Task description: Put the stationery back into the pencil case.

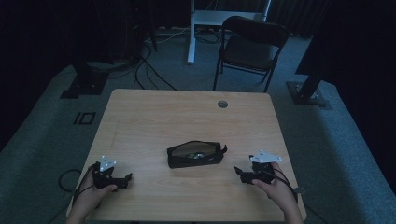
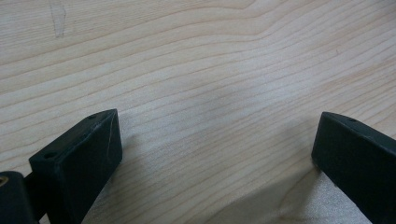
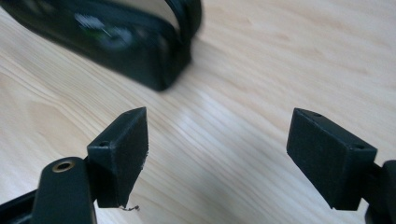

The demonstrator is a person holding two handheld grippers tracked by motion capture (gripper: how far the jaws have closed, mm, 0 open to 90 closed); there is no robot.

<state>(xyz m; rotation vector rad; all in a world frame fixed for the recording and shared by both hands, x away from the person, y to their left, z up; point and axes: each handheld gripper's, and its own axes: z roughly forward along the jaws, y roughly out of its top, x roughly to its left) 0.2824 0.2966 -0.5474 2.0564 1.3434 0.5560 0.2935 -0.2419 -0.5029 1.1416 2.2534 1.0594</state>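
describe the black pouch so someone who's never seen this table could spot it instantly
Start at the light wooden table and look to its middle, a little toward the person's edge, between the left gripper and the right gripper. There lies the black pouch, long, low and soft-sided. Its top gapes open with something pale inside, and it is held by neither gripper.

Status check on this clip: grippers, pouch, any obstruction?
Left gripper open, empty, on bare table. Right gripper open, empty, facing the pouch. Black pouch mid-table, unzipped, untouched. Nothing in between.
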